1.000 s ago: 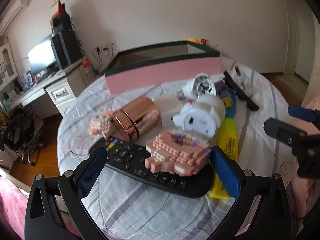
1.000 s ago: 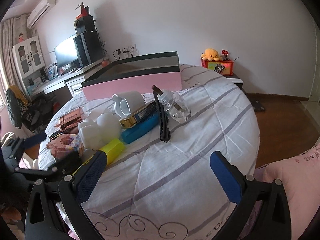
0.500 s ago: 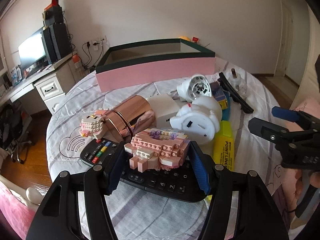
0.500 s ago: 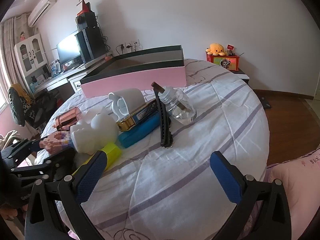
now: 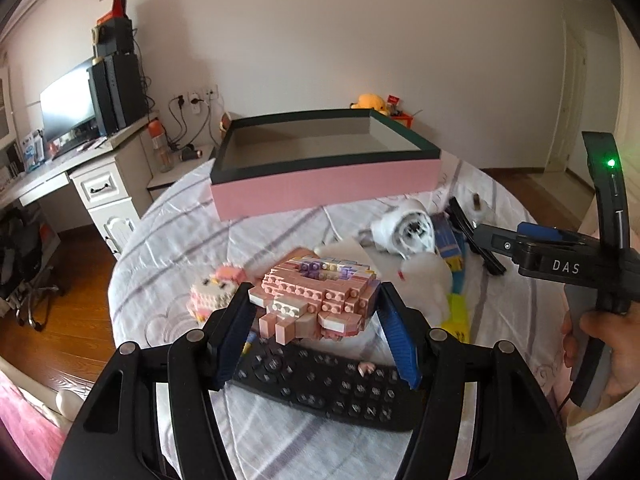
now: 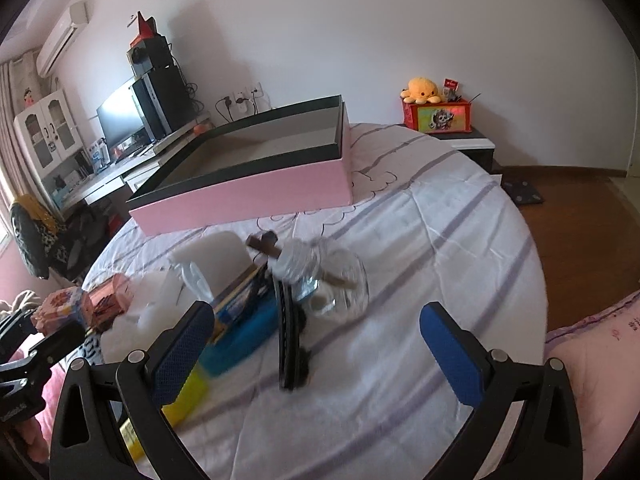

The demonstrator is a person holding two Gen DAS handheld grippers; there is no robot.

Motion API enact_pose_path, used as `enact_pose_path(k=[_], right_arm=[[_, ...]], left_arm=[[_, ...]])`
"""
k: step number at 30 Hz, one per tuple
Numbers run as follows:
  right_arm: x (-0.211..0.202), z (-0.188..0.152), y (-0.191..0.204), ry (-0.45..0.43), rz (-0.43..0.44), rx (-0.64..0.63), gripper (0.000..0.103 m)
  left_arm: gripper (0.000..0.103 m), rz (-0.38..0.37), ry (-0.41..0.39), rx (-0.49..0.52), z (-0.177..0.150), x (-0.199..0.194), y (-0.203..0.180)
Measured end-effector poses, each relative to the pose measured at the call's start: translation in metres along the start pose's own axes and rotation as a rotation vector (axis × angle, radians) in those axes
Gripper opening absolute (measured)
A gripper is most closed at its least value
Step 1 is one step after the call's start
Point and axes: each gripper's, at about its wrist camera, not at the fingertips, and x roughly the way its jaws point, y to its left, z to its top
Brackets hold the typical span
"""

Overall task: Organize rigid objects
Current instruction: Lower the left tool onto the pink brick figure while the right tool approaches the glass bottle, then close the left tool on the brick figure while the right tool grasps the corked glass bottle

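Observation:
My left gripper [image 5: 316, 305] is shut on a pink brick model [image 5: 320, 296] and holds it just above a black remote [image 5: 320, 384] on the bed. A small pink brick owl [image 5: 214, 292] sits to its left. The pink box with a dark rim [image 5: 328, 188] stands open behind it, and nothing shows inside. My right gripper [image 6: 314, 312] is open over the bedspread. A clear glass bottle [image 6: 332, 280] and a black comb [image 6: 290, 344] lie just beyond its fingers, with nothing between the pads. The left wrist view shows the right gripper held by a hand at the right edge.
A blue box [image 6: 240, 332], a yellow marker pack [image 6: 188, 392], a white mug [image 6: 220, 256] and a rose-gold cylinder [image 6: 112, 300] crowd the bed's left side. A desk with a monitor [image 5: 68, 112] stands left of the bed. The bedspread's right half [image 6: 440, 248] has nothing lying on it.
My left gripper has closed on the pink brick model and raised it off the remote. My right gripper has moved closer to the bottle and comb, still open.

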Motion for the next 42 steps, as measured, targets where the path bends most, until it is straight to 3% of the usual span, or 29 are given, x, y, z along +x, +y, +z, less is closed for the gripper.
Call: enact_pose_path(k=[4,5,7,10,19,23,42], right_arm=[[0.011,0.006,-0.005,0.017,0.018,0.021,0.086],[0.013,0.007,-0.006,0.022,0.019,0.022,0.073],[0.019,0.010,-0.009,0.037,0.018,0.024,0.060],[0.024,0.015,-0.013,0.048,0.035,0.029,0.052],[0.036,0.024,-0.019,0.073,0.032,0.016,0.050],[0.032,0.026,-0.020,0.066,0.039,0.005,0.043],[0.034,0.030,-0.035,0.082,0.070,0.084,0.045]], left_arm=[[0.063,-0.002,-0.001,0.001,0.009,0.005,0.002],[0.063,-0.001,-0.004,0.000,0.012,0.006,0.002],[0.063,-0.006,-0.006,0.005,0.015,0.008,0.003],[0.063,-0.009,-0.007,0.009,0.021,0.012,0.003],[0.063,-0.025,0.008,0.023,0.032,0.028,0.001],[0.063,-0.032,0.010,0.027,0.035,0.030,0.001],[0.063,-0.037,0.010,0.044,0.041,0.033,-0.001]])
